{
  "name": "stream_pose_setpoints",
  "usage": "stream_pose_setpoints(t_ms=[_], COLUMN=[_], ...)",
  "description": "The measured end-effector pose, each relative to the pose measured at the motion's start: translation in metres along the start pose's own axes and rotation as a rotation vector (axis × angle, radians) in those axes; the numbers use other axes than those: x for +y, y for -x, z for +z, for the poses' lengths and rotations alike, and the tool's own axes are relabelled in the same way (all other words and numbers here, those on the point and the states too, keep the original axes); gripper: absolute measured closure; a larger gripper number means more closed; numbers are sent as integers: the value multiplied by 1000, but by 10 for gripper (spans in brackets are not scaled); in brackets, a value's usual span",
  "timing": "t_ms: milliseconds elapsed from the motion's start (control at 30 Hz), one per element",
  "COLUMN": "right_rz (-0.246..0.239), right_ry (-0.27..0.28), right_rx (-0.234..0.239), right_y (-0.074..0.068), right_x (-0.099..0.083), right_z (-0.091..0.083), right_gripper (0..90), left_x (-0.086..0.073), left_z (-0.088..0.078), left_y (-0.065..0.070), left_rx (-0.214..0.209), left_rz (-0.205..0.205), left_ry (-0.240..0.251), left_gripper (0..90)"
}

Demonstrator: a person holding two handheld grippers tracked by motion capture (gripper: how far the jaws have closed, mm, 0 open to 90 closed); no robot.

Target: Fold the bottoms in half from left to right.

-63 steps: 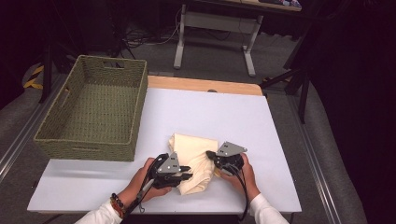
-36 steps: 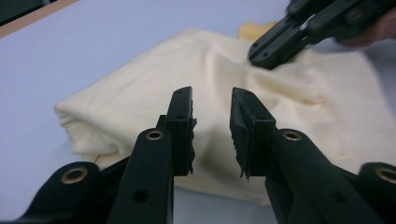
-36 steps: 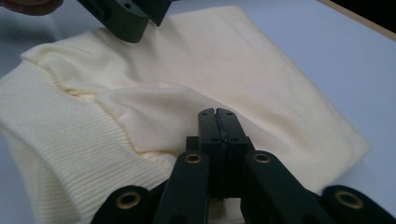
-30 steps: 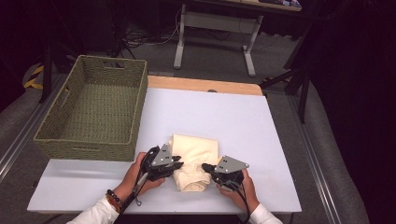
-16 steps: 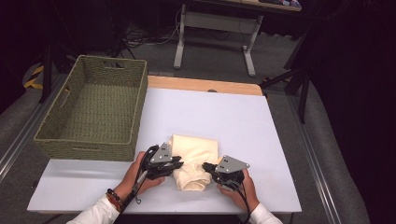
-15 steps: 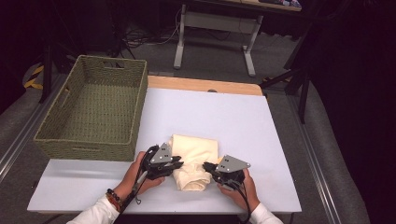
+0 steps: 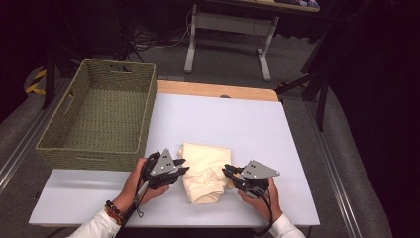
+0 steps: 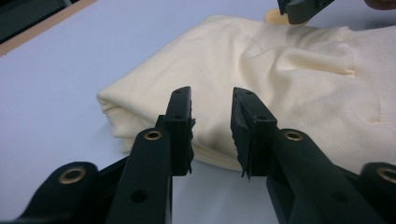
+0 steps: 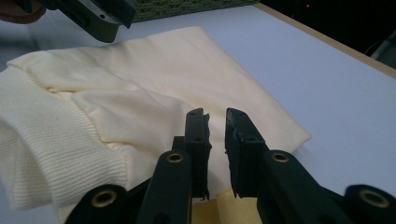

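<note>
While both hands sit at the near edge, the table [image 7: 237, 119] takes up most of the high view: white top, wooden strip along the far side. 1 basket [image 7: 99, 116], woven green, stands on the table's left part with its near wall just beside the left hand; its inside is bare as far as that view shows.

Near the front middle lies the cloth [image 7: 205, 171], pale yellow, folded into a thick bundle flat on the table, between the 2 grippers. Its folded edge faces the left gripper [image 8: 212, 133] in the left gripper view, with a ribbed cuff or hem at the bundle's side nearest the person in the right gripper view.

Left gripper: at the cloth's left edge, jaws narrow with a small gap, having just been opening; nothing pinched between the pads, cloth just past the tips. Left gripper in the high view [image 7: 182, 166] points right toward the cloth.

Right gripper [image 9: 215, 135]: at the cloth's right edge, jaws narrow with a slim gap, having just been opening too; no fabric clamped, tips over the fold. In the high view it [image 7: 227, 172] points left at the cloth.
</note>
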State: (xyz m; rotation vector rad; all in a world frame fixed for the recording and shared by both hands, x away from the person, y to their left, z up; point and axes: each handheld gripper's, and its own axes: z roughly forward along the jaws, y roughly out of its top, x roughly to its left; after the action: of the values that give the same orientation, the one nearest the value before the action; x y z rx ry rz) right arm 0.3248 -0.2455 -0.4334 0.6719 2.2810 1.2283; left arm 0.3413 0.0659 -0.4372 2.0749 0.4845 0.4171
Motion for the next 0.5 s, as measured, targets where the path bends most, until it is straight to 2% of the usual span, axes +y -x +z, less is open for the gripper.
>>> stream_pose_setpoints(t_ms=[67, 167, 233, 267, 333, 400, 433, 500], right_rz=[4, 11, 14, 15, 15, 17, 12, 9], right_ry=[15, 31, 37, 45, 57, 62, 71, 72], right_rx=[-3, -21, -24, -35, -47, -50, -65, -73], right_y=[3, 7, 8, 10, 10, 11, 11, 12], right_x=[1, 1, 1, 0, 0, 0, 0, -1], right_z=[-4, -10, -12, -16, -20, -22, -27, -30], right_gripper=[759, 702, 678, 633, 583, 562, 508, 479], left_x=[1, 1, 2, 2, 2, 2, 0, -2], left_z=[-5, -12, -14, -16, -18, -21, -25, -27], left_y=[0, -1, 0, 1, 2, 2, 3, 3], left_rx=[19, 24, 30, 41, 47, 56, 66, 76], left_rz=[16, 18, 21, 38, 46, 53, 50, 46], left_ry=[4, 26, 28, 24, 25, 33, 31, 34], left_gripper=[668, 648, 620, 613, 594, 580, 536, 516])
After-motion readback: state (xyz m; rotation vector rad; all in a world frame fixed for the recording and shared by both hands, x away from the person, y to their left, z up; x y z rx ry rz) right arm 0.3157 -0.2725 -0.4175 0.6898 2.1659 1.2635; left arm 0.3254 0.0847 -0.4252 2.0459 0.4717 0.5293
